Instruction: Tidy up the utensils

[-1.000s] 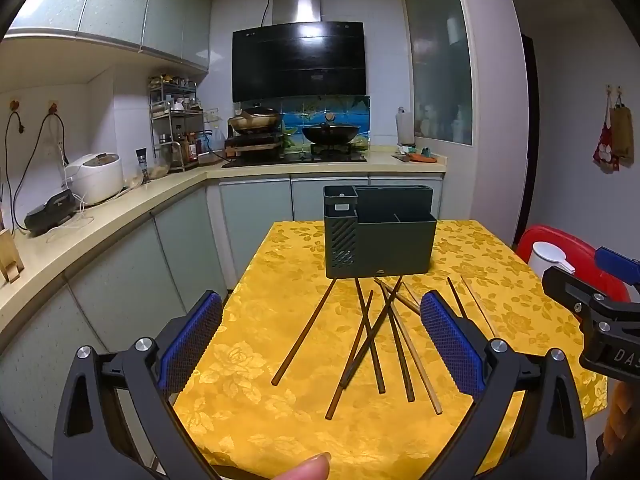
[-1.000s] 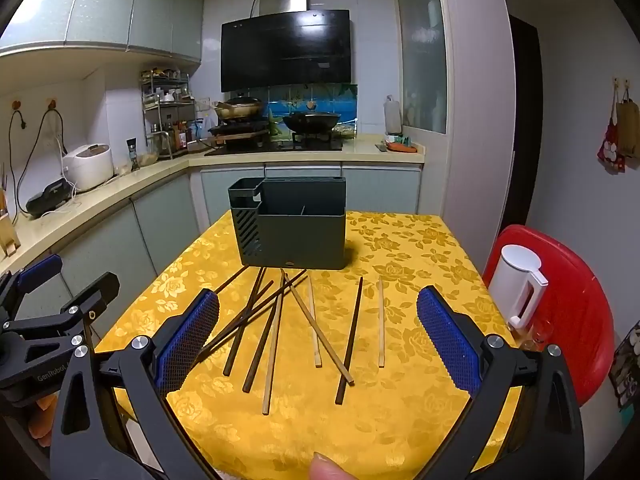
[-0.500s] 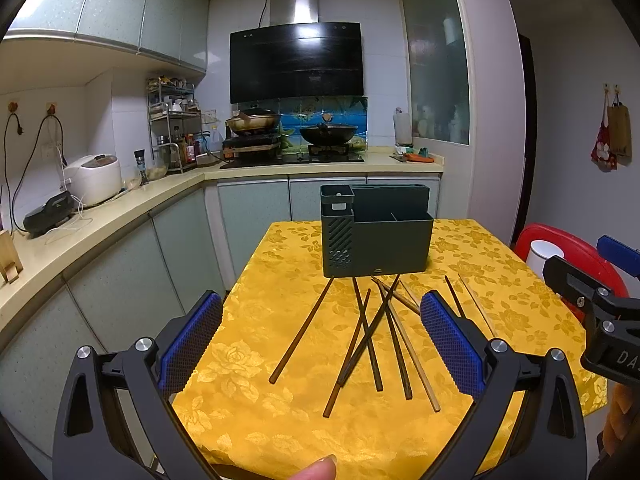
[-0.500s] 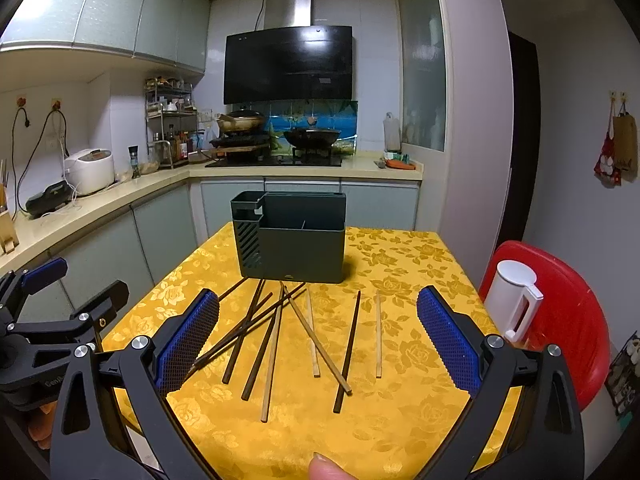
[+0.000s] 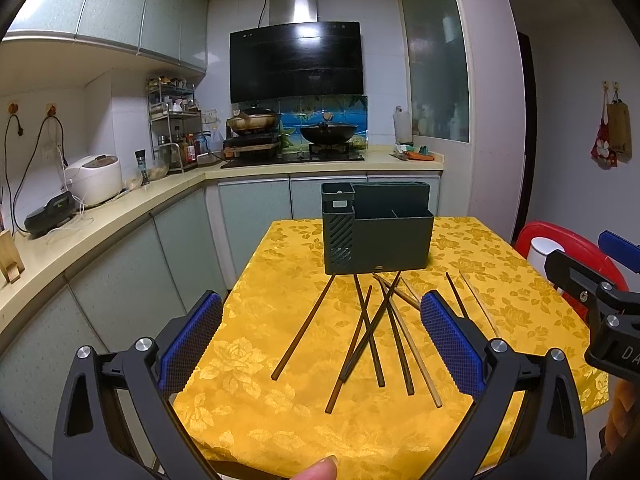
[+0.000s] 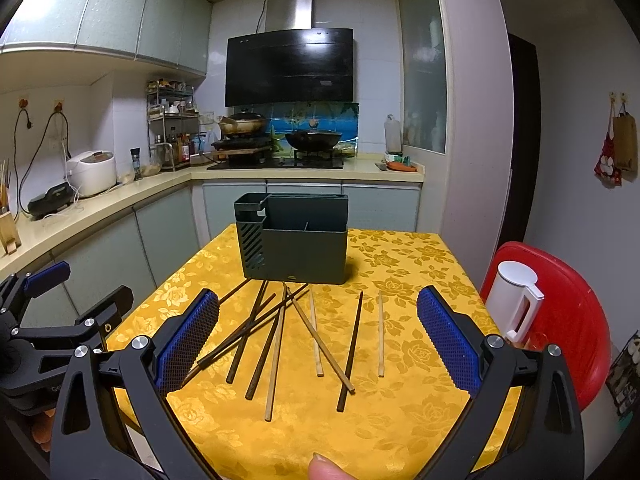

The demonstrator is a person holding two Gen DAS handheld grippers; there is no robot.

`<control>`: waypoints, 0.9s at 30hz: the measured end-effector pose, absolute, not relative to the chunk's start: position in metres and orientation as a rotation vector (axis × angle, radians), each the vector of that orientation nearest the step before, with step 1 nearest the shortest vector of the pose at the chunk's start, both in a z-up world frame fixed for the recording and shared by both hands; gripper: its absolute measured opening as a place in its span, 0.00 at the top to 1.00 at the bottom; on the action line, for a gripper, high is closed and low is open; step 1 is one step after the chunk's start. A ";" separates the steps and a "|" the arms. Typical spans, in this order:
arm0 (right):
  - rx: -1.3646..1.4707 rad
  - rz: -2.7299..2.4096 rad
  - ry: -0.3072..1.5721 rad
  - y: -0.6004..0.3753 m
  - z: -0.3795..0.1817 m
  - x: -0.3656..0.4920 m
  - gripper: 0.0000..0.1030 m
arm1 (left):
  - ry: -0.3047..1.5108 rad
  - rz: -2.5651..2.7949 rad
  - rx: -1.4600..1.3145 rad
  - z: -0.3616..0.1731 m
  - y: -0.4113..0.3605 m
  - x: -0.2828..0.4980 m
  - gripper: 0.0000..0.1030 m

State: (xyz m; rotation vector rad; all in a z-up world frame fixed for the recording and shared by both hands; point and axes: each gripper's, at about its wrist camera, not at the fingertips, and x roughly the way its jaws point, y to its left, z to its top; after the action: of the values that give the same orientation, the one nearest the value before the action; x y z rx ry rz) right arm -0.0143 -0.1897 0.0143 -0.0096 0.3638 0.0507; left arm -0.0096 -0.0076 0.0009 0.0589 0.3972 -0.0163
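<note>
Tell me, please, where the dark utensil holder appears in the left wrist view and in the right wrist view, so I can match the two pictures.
Left wrist view: the utensil holder stands right of centre, at the far end of the yellow tablecloth, with chopsticks lying in front of it.
Right wrist view: it sits left of centre, again behind the chopsticks.
Shared landmark: the black range hood on the far wall, above the holder.
</note>
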 end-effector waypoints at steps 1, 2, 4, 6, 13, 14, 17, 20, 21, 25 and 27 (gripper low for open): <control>-0.009 0.050 0.365 -0.190 0.014 -0.015 0.06 | 0.397 -0.016 0.059 0.000 -0.006 -0.010 0.07; -0.008 0.050 0.366 -0.189 0.015 -0.014 0.06 | 0.400 -0.016 0.061 -0.001 -0.007 -0.010 0.07; -0.009 0.051 0.368 -0.189 0.014 -0.014 0.06 | 0.403 -0.019 0.062 -0.003 -0.006 -0.010 0.07; -0.008 0.051 0.370 -0.189 0.013 -0.013 0.06 | 0.404 -0.019 0.062 -0.004 -0.006 -0.010 0.07; -0.003 0.053 0.378 -0.189 0.010 -0.013 0.06 | 0.408 -0.021 0.066 -0.008 -0.007 -0.010 0.07; -0.004 0.054 0.380 -0.188 0.009 -0.013 0.06 | 0.407 -0.022 0.065 -0.007 -0.007 -0.010 0.07; -0.005 0.055 0.380 -0.188 0.009 -0.013 0.06 | 0.406 -0.021 0.064 -0.007 -0.006 -0.010 0.07; -0.003 0.053 0.378 -0.188 0.008 -0.014 0.06 | 0.402 -0.021 0.063 -0.007 -0.006 -0.011 0.07; -0.002 0.052 0.377 -0.187 0.008 -0.014 0.06 | 0.400 -0.020 0.062 -0.008 -0.006 -0.012 0.07; -0.001 0.051 0.371 -0.188 0.008 -0.015 0.06 | 0.398 -0.019 0.063 -0.009 -0.005 -0.012 0.07; -0.001 0.051 0.371 -0.188 0.008 -0.015 0.06 | 0.397 -0.020 0.064 -0.009 -0.005 -0.013 0.07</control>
State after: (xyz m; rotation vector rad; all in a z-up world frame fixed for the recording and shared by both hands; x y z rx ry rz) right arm -0.0148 -0.1885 0.0081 -0.0006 0.3713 0.0511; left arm -0.0125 -0.0050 -0.0088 0.0636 0.3972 -0.0200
